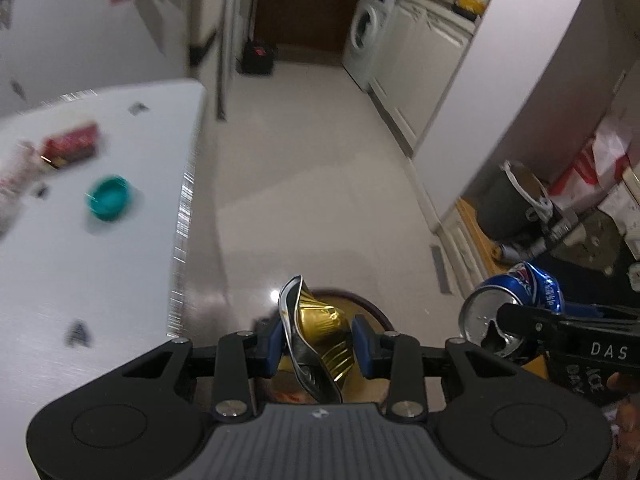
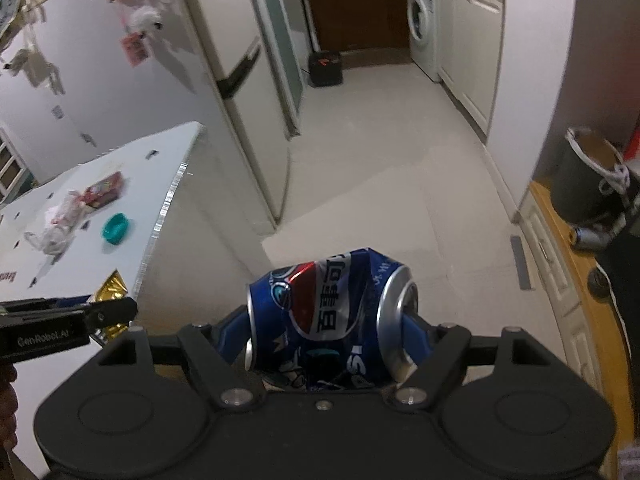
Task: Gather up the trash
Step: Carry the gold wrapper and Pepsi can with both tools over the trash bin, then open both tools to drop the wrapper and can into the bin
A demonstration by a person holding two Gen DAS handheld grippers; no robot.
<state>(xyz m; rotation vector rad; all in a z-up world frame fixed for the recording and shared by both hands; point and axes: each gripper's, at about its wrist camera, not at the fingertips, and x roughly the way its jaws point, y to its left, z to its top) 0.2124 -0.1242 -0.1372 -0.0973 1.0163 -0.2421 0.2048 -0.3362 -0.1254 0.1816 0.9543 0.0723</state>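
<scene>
My left gripper is shut on a crushed gold can, pinched flat between the blue pads. It hangs over the floor just right of the white table. My right gripper is shut on a dented blue Pepsi can held sideways, its ends against the fingers. The same blue can shows at the right of the left wrist view, and the gold can peeks out at the left of the right wrist view. A dark bin with a white bag rim stands on the floor to the right.
On the table lie a teal lid, a red packet and a crumpled plastic wrapper. A fridge stands behind the table. A washing machine and white cabinets line the far right. A round dark rim lies below my left gripper.
</scene>
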